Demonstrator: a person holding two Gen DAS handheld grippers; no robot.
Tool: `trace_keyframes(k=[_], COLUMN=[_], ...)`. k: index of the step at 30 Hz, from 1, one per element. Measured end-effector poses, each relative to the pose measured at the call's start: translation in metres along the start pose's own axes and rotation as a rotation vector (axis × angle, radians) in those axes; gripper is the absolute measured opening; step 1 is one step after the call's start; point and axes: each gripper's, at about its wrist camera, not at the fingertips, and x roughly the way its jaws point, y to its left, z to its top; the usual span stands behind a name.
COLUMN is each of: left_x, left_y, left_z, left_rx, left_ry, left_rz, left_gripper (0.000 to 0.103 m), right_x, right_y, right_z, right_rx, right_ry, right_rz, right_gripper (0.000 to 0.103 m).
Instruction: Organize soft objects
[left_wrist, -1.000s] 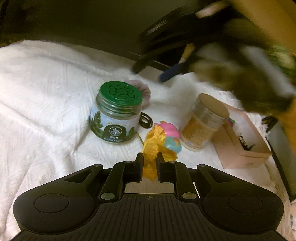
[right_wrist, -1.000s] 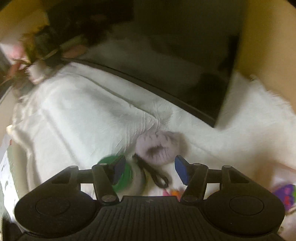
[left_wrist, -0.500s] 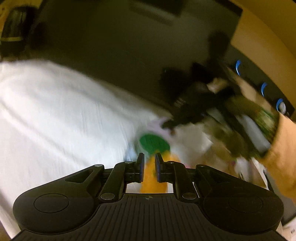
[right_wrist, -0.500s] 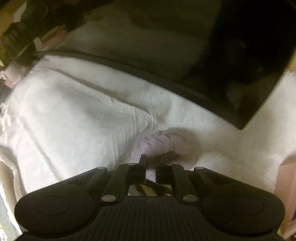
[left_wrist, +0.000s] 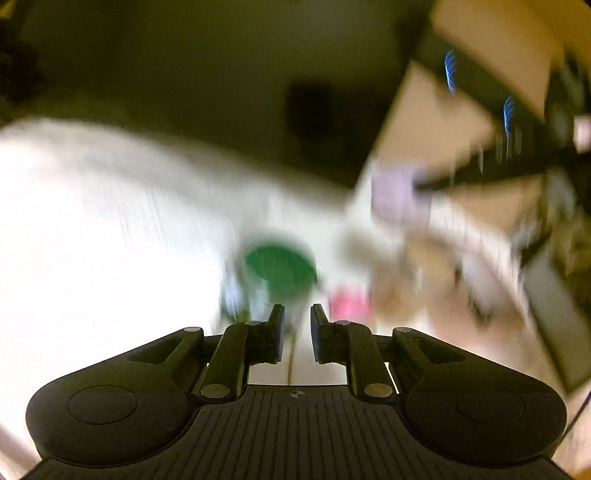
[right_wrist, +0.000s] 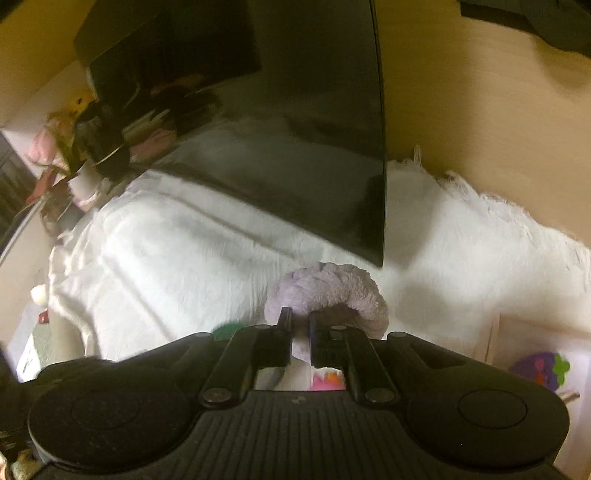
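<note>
My right gripper (right_wrist: 300, 320) is shut on a fluffy lilac scrunchie (right_wrist: 332, 291) and holds it above the white cloth (right_wrist: 177, 266). In the blurred left wrist view the scrunchie (left_wrist: 399, 192) shows as a lilac smear at the upper right, held by the dark right gripper. My left gripper (left_wrist: 295, 325) has its jaws a little apart with nothing between them; the yellow cloth is out of sight. A pink soft toy (left_wrist: 347, 304) lies just right of its fingertips.
A green-lidded jar (left_wrist: 279, 267) stands just ahead of the left gripper on the white cloth (left_wrist: 92, 240). A dark monitor (right_wrist: 295, 147) stands behind. A pink box (right_wrist: 535, 365) with a purple strawberry print sits at the right. Clutter with flowers (right_wrist: 55, 147) lies far left.
My right gripper shut on the lilac scrunchie and lifted it. My left gripper let go of the yellow cloth, opened slightly and swung upward; its view is motion-blurred.
</note>
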Motion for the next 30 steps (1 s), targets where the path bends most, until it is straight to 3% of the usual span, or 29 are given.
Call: trace_keyframes(k=[3,8,13,16,17,18,21,26,30], left_x=[0.018,0.035,0.045,0.046,0.047,0.049,0.051,0.048,0.043], left_y=[-0.012,-0.014,-0.012,-0.013,-0.013,-0.012,-0.01,-0.006,-0.004], left_z=[-0.027,-0.052,-0.059,-0.058,-0.057,-0.057,-0.056,-0.056,-0.065], left_rx=[0.056,0.109,0.17,0.157,0.145,0.128,0.099,0.062,0.023], left_ry=[0.094,0.171,0.186,0.174,0.175,0.177,0.18,0.183,0.157], left_rz=[0.027,0.063,0.144,0.126,0.106,0.073,0.006,-0.016,-0.001], left_gripper=[0.017,0.02,0.019,0.02,0.026,0.033,0.041,0.041,0.03], right_x=[0.005,0.036,0.097,0.122,0.125,0.125,0.105,0.041,0.024], right_y=[-0.001,0.003,0.01,0.01,0.009,0.008,0.009,0.012,0.023], right_z=[-0.003,0.014,0.021,0.02,0.019,0.018,0.012,-0.034,-0.098], right_rx=[-0.013,-0.003,-0.004,-0.01,0.002,0.01,-0.006,-0.072,-0.149], right_ry=[0.004,0.008,0.071,0.118,0.131,0.139,0.112,-0.03,-0.1], right_rz=[-0.016,-0.035,-0.086,-0.091,-0.088,-0.077,-0.066,-0.051,-0.116], right_gripper=[0.008,0.008,0.008,0.012,0.013,0.015,0.025,0.028,0.028])
